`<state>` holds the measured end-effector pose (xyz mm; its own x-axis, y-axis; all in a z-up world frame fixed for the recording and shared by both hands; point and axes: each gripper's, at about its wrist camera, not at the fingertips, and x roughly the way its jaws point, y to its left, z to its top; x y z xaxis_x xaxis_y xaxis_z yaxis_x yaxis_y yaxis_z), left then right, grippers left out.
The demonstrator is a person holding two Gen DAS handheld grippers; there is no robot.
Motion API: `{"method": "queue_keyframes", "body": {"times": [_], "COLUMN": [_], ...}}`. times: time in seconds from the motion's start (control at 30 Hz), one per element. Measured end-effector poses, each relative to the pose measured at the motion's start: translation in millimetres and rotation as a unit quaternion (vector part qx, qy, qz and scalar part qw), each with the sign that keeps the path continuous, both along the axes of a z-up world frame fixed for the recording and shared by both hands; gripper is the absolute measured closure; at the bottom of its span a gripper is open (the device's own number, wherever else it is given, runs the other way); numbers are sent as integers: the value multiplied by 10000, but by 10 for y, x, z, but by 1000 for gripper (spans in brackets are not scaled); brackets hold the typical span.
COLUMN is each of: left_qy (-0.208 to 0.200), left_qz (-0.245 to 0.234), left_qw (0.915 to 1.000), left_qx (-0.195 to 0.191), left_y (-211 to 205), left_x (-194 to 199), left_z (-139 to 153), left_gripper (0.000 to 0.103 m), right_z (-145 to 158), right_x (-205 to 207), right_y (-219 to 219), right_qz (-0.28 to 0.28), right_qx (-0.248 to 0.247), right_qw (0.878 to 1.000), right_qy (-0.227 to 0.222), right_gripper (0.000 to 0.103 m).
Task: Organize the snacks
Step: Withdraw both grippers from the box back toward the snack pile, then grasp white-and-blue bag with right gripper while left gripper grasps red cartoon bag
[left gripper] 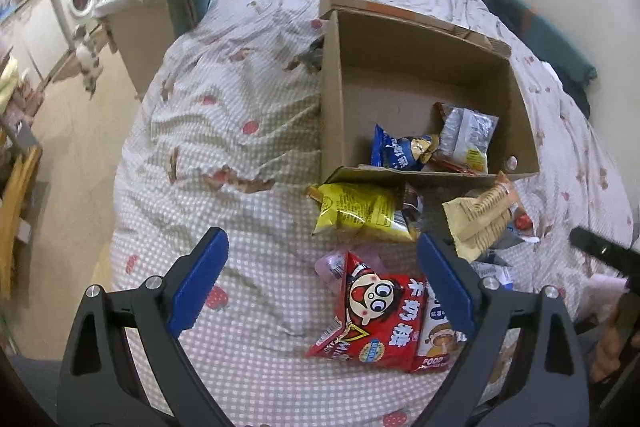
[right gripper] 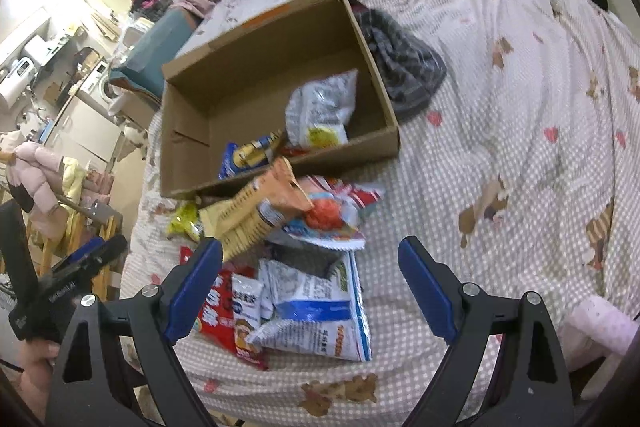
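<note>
My left gripper (left gripper: 322, 281) and right gripper (right gripper: 310, 285) gape empty above loose packets. Next, I judge: clamp the red cartoon-face foil bag (left gripper: 372, 319) and carry it to the far brown cardboard box (left gripper: 404, 39).

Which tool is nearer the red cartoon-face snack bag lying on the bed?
Left. The open left tool hovers right over the red cartoon-face snack bag, which lies between its fingers. The open right tool sits further right, over a white-and-blue packet.

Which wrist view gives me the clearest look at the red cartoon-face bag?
The left wrist view: the red bag lies face up on the bedspread between the open left tongs, its cartoon face fully readable. In the right wrist view only a strip of it shows, hidden behind a tong finger and white packets.
</note>
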<state>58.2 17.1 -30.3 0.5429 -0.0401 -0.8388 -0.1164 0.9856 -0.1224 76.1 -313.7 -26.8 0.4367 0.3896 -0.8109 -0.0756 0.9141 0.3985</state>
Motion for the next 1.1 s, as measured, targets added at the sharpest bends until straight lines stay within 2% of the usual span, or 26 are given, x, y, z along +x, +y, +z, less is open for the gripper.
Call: {"method": "queue_keyframes", "body": {"times": [0.1,0.2,0.3,0.4,0.5,0.67,0.83,0.93,1.1], "left_qy": [96,215,271,322,391,461,530,609,641], "left_qz": [115,247,317,311,285,231,174,154,83], "left_qw": [9998,9995,9991,9990,9988,9987,9984,9980,9977], "left_qx": [99,38,-76,-41,-21,-7,76,71,188], "left_y": [23,66,101,93,84,64,40,25,-15], "left_x": [7,27,27,33,36,44,49,57,67], "left_z": [-43,-76,-89,-95,-117,-158,-202,-240,-271], "left_gripper": [9,9,10,9,10,9,9,9,9], "right_z": [-117,-226,-398,-570,-688,-944,-1118,-1130,-1109], "right_x": [29,68,130,169,187,269,267,248,172], "right_y": [-59,-155,-220,-137,67,535,772,836,892], "right_qz": [-49,-226,-402,-306,2,603,934,1091,1249], "right_qx": [6,241,553,594,365,-529,-1077,-1306,-1343], "right_qw": [9997,9982,9930,9877,9858,9785,9703,9676,9667], "right_qy": [232,505,965,1413,1638,1898,1952,1864,1786], "right_gripper": [11,11,11,11,11,11,12,22,40]}}
